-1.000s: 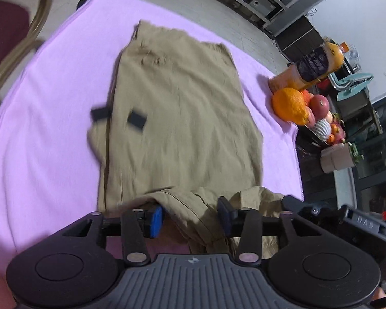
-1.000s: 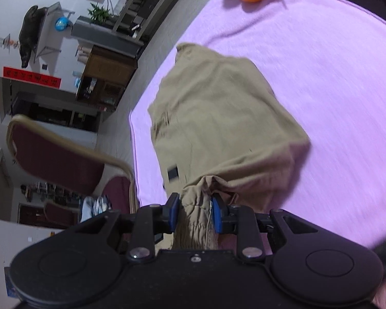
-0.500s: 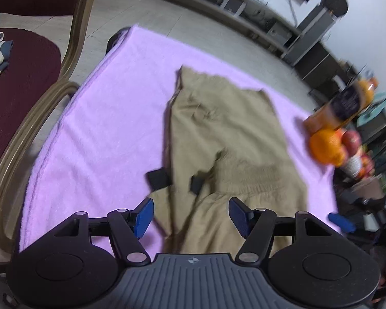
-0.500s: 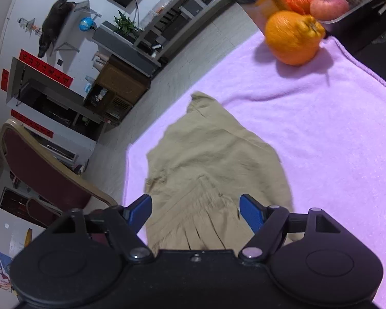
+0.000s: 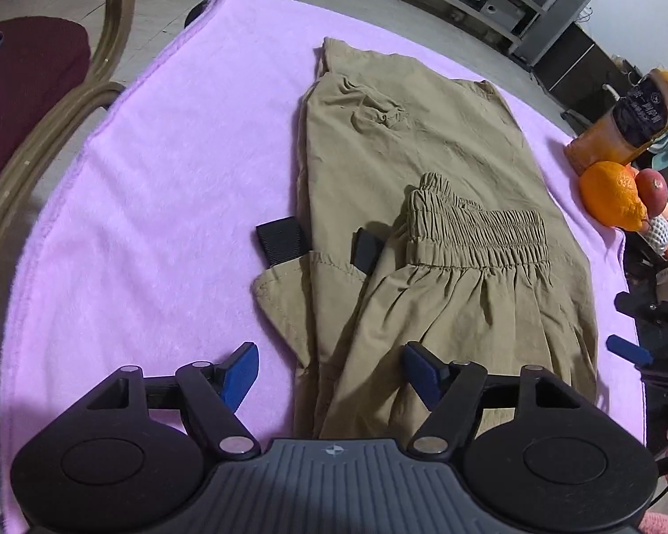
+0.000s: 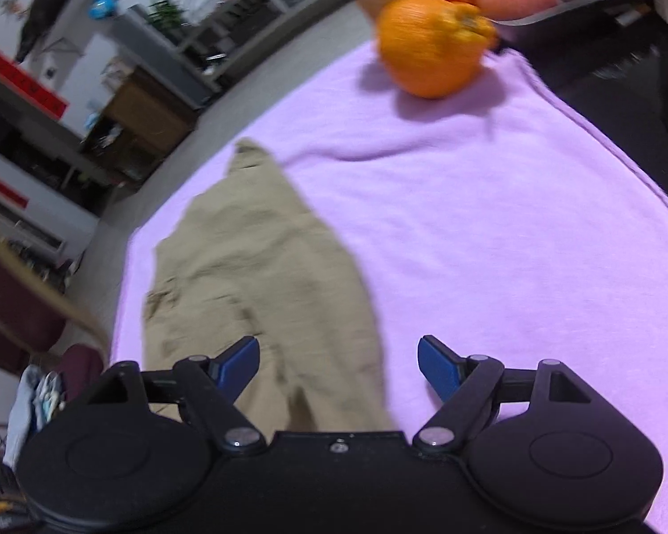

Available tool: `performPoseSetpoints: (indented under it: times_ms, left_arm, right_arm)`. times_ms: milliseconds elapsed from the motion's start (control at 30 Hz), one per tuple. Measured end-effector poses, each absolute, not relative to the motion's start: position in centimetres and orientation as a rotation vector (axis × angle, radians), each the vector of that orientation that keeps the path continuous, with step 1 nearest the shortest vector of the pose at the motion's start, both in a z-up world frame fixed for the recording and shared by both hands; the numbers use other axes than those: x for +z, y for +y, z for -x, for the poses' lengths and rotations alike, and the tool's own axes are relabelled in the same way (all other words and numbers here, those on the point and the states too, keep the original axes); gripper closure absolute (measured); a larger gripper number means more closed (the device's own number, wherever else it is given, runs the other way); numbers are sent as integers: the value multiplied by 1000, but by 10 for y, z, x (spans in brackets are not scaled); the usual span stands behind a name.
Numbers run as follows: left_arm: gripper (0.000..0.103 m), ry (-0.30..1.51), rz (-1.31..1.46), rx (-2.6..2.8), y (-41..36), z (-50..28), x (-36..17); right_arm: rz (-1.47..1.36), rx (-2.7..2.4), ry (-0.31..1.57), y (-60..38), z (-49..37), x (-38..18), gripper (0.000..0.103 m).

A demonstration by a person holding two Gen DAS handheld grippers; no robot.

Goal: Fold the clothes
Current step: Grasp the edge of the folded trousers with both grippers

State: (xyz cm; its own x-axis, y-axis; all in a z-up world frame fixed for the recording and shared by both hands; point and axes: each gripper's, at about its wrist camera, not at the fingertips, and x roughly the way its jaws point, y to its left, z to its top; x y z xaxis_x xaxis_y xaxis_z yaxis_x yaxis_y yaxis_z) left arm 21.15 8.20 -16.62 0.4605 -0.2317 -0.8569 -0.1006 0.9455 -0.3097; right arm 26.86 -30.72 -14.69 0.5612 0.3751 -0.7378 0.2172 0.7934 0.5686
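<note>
Khaki garment [image 5: 423,204]: one pair of trousers, laid on the pink blanket [image 5: 164,204], far of both grippers; the elastic waistband [image 5: 476,227] has been folded over onto the legs.
Reason for placement: judged to be a half-fold set down flat so the next fold can be taken.
Left gripper [image 5: 329,376]: jaws opening; nothing is gripped, cloth lies below the gap.
Right gripper [image 6: 338,367]: jaws spread wide, empty, above the garment's right edge.
Black straps [image 5: 283,244]: two, near the left pocket.
Oranges [image 5: 612,200]: one on the blanket, far right.
Bottle [image 5: 632,115]: one, beside it.
</note>
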Motion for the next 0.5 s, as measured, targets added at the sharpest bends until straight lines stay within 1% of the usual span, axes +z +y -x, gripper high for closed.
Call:
performPoseSetpoints:
  times_ms: [33, 100, 133, 167, 233, 300, 333, 367, 400, 500]
  left_arm:
    - [37, 1088, 339, -88, 81, -213, -168]
    - [38, 1069, 303, -94, 74, -216, -171]
    - [40, 1061, 285, -97, 71, -218, -172]
    - [45, 1065, 260, -98, 67, -220, -176]
    - [47, 1035, 192, -80, 57, -219, -178]
    - [64, 1012, 140, -89, 48, -217, -176]
    - [69, 1004, 137, -93, 47, -216, -174]
    - [77, 997, 136, -95, 47, -216, -171]
    - [82, 994, 141, -99, 50, -216, -167]
    - [84, 1002, 185, -120, 62, -217, -155]
  right_arm:
    - [-679, 116, 994, -308, -272, -150, 30]
    - [-674, 156, 1002, -306, -279, -156, 46]
    - [-671, 176, 1006, -305, -283, -158, 49]
    - [-668, 196, 1009, -304, -286, -161, 54]
    - [-631, 236, 1025, -295, -291, -166, 54]
    - [-565, 250, 1022, -282, -292, -169, 56]
    - [-514, 242, 1011, -275, -290, -167, 60]
    - [-452, 221, 1012, -269, -288, -164, 80]
    - [-420, 201, 1015, -266, -286, -162, 96]
    - [-582, 167, 990, -278, -268, -149, 100]
